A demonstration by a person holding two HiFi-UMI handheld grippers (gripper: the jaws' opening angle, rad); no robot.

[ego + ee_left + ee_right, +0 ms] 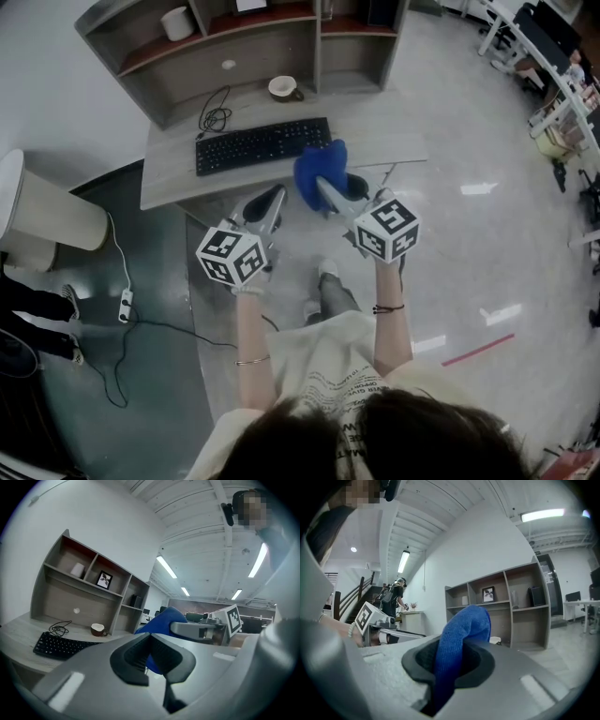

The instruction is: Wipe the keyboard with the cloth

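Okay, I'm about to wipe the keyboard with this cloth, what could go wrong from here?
The cup stands behind the keyboard; a long wiping stroke could knock it. The coiled cable lies at the keyboard's left end and might snag. The cloth is bunched in the right gripper, so it may slip under pressure.

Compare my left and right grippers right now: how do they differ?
The right gripper is shut on the blue cloth; the left gripper has its jaws together on nothing. In the head view, the right gripper's tip lies over the desk edge near the keyboard's right end, while the left gripper stops just short of that edge. Both point toward the desk, and neither touches the keyboard.
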